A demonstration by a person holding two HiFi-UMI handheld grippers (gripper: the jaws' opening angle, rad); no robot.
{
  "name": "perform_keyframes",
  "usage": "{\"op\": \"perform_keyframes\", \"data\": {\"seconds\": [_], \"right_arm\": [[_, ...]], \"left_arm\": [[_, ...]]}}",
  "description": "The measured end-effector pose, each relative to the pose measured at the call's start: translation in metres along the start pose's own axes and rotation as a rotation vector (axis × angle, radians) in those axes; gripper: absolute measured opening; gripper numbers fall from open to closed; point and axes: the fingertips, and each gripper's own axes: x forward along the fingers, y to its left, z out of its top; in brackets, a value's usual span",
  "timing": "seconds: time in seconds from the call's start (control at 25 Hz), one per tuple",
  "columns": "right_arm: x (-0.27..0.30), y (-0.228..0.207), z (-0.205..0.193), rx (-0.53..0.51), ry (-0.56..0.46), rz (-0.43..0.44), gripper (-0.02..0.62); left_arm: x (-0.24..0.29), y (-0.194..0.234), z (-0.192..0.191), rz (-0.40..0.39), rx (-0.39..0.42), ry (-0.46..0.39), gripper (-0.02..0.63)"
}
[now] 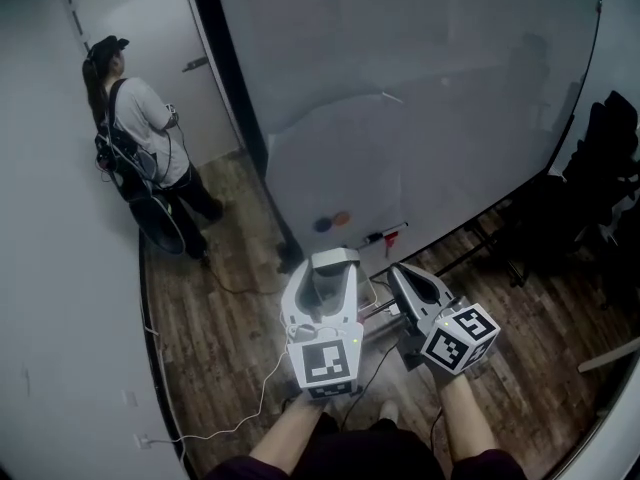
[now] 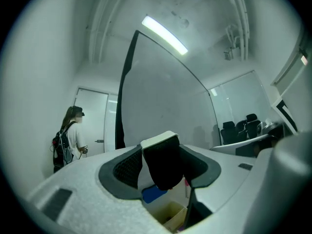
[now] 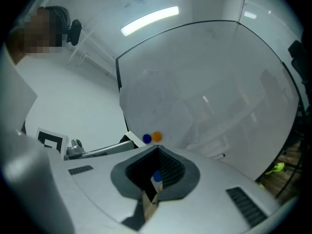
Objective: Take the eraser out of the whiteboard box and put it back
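the left gripper [image 1: 332,276] holds the eraser [image 2: 163,162] between its jaws, which stand wide around it. the eraser is a little tilted, white back up, black felt toward the camera. it is out of the whiteboard box [image 2: 168,215], which shows lower, under the jaws. the right gripper [image 1: 402,271], just beside the left one, has its jaws nearly together and holds nothing.

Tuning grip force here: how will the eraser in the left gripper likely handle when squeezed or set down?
The eraser probably gives a little: its dark face looks like soft felt under a stiffer-looking white back. It seems light: the left gripper's wide-set jaws hold it up, tilted. Blocky, so unlikely to roll; on edge it might tip.
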Motion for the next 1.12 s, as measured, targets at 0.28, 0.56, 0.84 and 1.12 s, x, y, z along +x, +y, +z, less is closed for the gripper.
{"op": "perform_keyframes", "data": {"seconds": [0.28, 0.56, 0.84, 1.12], "right_arm": [[0.003, 0.009, 0.006, -0.010, -0.019, 0.010, 0.003], [0.002, 0.009, 0.003, -0.004, -0.016, 0.010, 0.003], [-0.002, 0.007, -0.001, 0.010, -0.004, 0.006, 0.003], [-0.005, 0.005, -0.011, 0.015, 0.021, 0.005, 0.003]], "left_arm": [[-0.007, 0.004, 0.011, -0.008, -0.002, -0.029, 0.227], [-0.011, 0.004, 0.011, -0.002, -0.003, -0.023, 0.227], [-0.014, -0.001, 0.001, -0.004, -0.021, 0.008, 0.227], [-0.016, -0.004, -0.015, -0.002, -0.041, 0.057, 0.227]]}}
